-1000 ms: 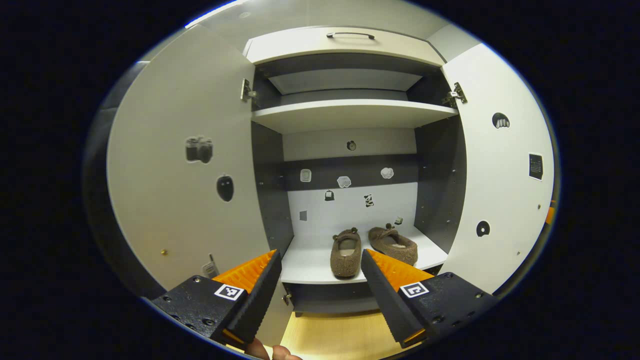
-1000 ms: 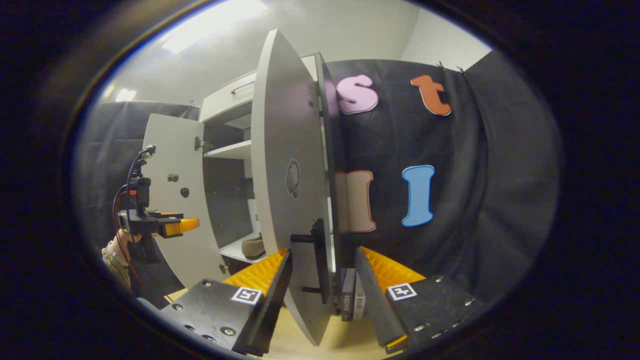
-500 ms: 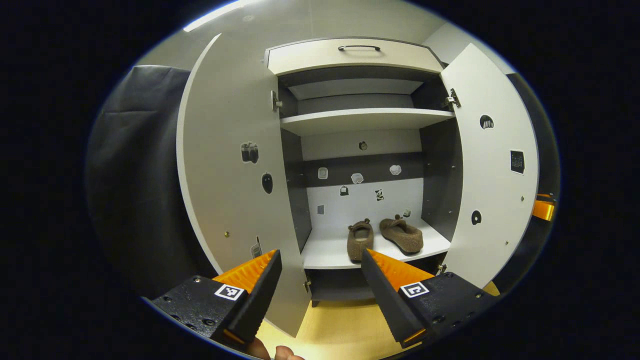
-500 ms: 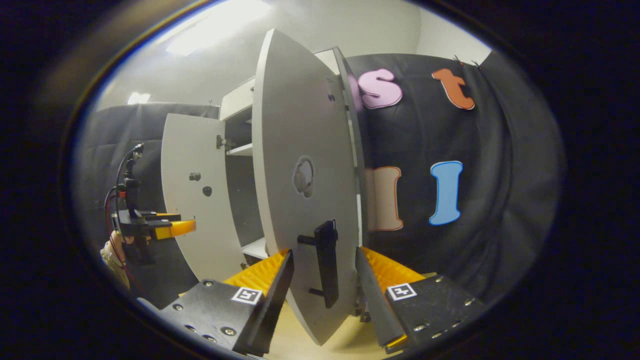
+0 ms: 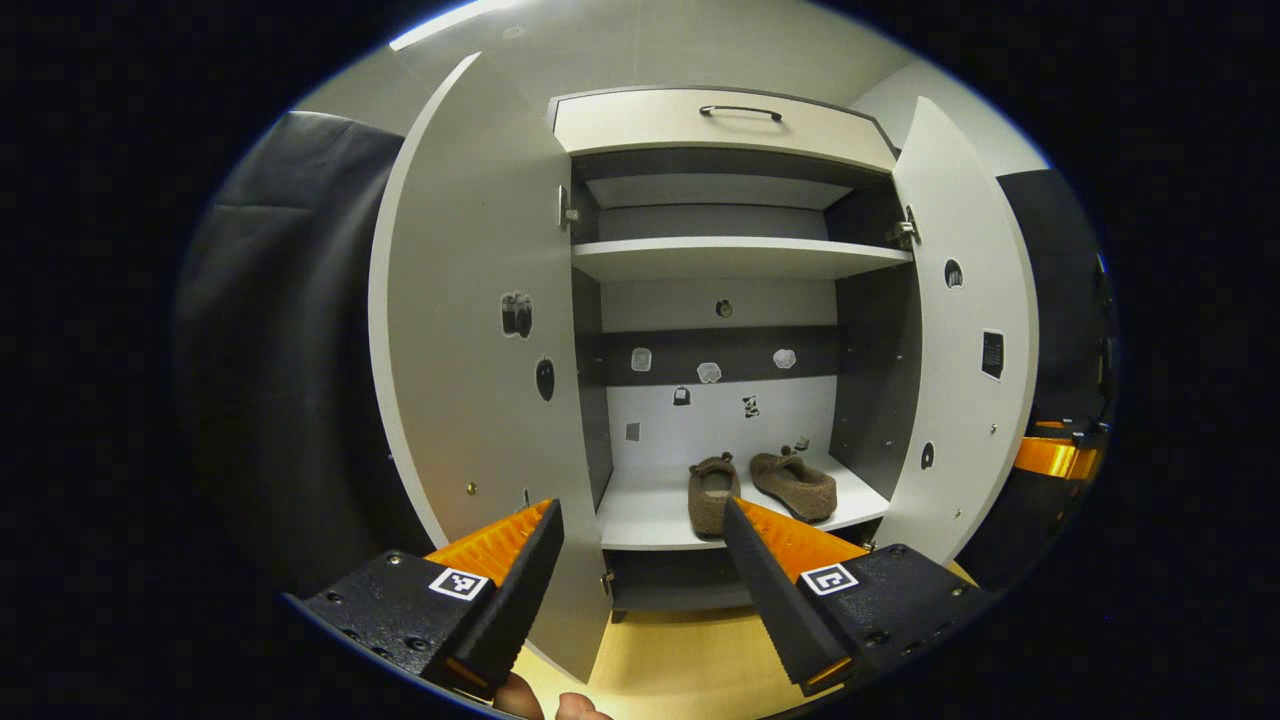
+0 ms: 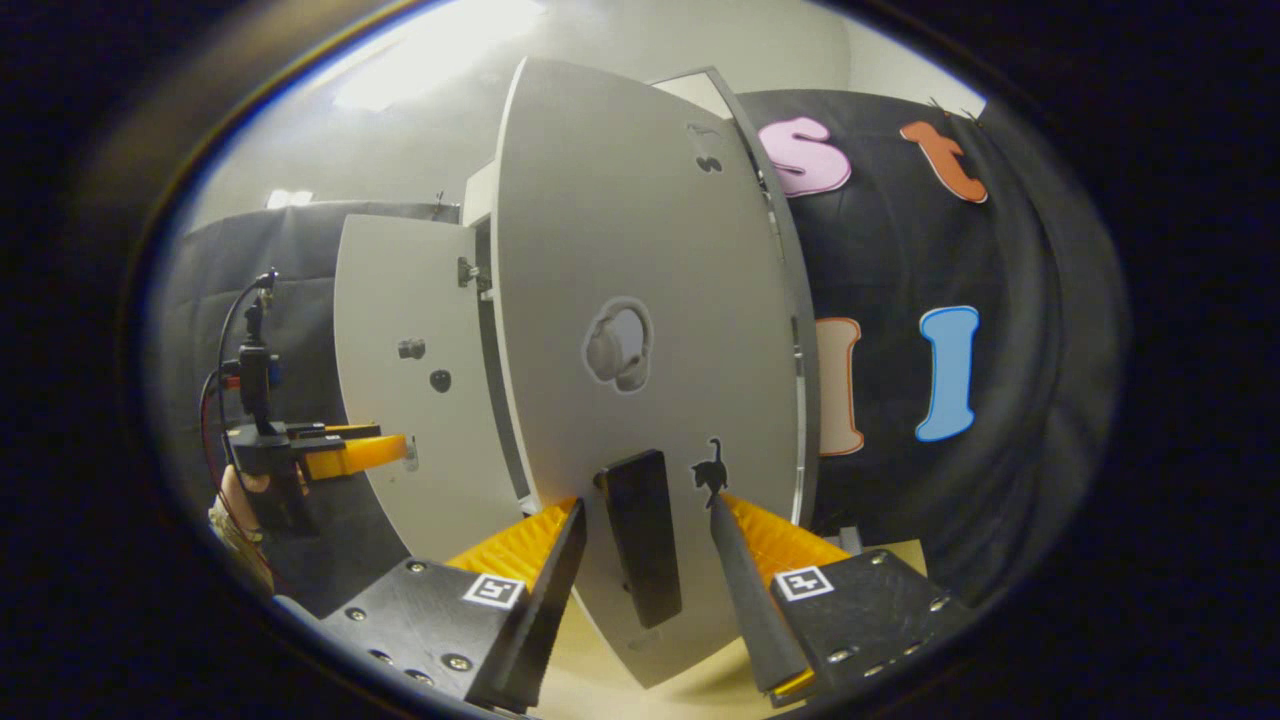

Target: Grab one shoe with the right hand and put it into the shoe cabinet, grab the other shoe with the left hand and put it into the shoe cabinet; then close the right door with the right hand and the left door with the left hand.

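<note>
Right tongs (image 6: 640, 530) straddle door handle (image 6: 642, 550); no legible writing.

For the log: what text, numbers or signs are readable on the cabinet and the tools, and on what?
None readable.
Dark square sticker on right door: too small to read.
Stickers on cabinet back panel: pictures, no words.
Square markers on left gripper and right gripper: black-and-white patterns, no text.

Spread tongs (image 6: 640, 560) flanking door handle (image 6: 642, 535)
</note>
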